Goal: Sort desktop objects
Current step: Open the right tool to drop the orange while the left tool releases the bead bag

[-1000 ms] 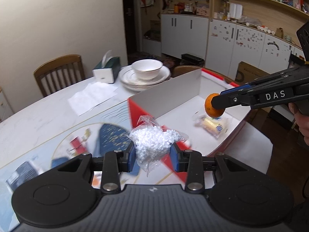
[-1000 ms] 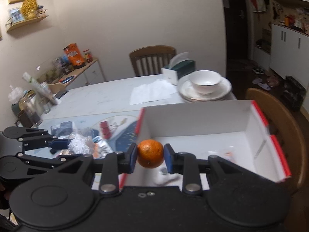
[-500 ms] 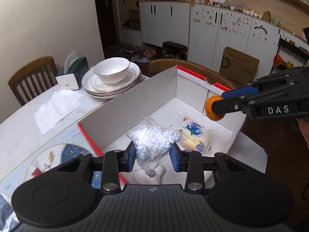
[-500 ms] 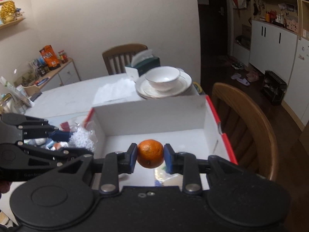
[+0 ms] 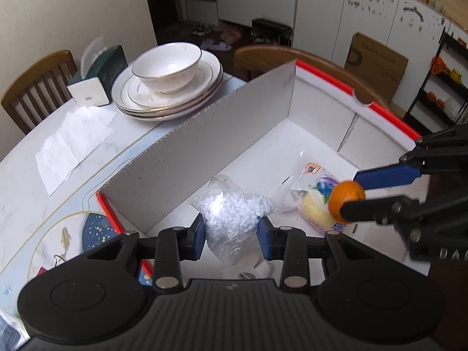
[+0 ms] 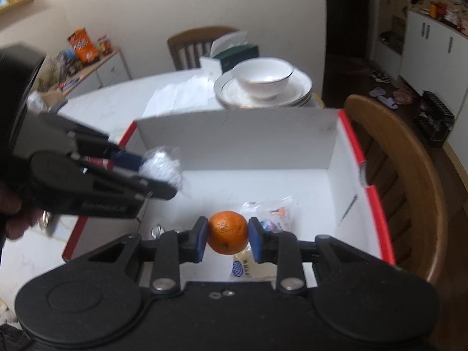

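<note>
Both grippers have travelled from beside the table mat to above the white cardboard box with red edges. Left gripper stays clamped on the clear bag of white beads; right gripper pinches the round orange tangerine over a snack packet lying inside.

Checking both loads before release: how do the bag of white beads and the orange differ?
The bag of white beads is soft, crinkled clear plastic; the orange is a firm round fruit. The bag bulges past the left tongs; the orange fits between the right tongs. Both are clamped over the white box.
</note>
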A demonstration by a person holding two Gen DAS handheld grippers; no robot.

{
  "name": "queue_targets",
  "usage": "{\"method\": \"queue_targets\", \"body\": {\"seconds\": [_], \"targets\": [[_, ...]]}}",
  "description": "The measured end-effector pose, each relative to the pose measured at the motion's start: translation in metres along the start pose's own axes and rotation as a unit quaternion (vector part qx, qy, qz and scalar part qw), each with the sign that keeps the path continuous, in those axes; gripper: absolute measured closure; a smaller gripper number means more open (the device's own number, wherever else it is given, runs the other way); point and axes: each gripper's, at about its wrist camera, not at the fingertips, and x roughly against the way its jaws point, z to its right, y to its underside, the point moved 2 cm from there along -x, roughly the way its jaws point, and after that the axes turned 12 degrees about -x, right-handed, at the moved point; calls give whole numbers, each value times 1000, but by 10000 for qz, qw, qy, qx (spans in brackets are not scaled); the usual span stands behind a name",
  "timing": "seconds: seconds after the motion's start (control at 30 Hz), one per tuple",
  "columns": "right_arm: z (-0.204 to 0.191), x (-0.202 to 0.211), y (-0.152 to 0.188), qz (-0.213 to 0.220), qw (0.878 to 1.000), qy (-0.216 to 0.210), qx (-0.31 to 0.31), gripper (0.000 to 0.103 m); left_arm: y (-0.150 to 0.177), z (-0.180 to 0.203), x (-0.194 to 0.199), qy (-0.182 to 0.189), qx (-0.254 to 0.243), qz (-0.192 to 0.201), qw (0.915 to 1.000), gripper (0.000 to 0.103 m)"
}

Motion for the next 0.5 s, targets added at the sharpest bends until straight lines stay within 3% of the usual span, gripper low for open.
{"method": "queue_targets", "body": {"seconds": [0.23,0.5], "targets": [[-7,-24,4,-456,9988,-14,179,74,-5,1,-24,137,-149,-496,9986,68],[-13,-34,5,-697,9968,11,396,74,-3,7,-34,272,-347,-841,9955,67]]}}
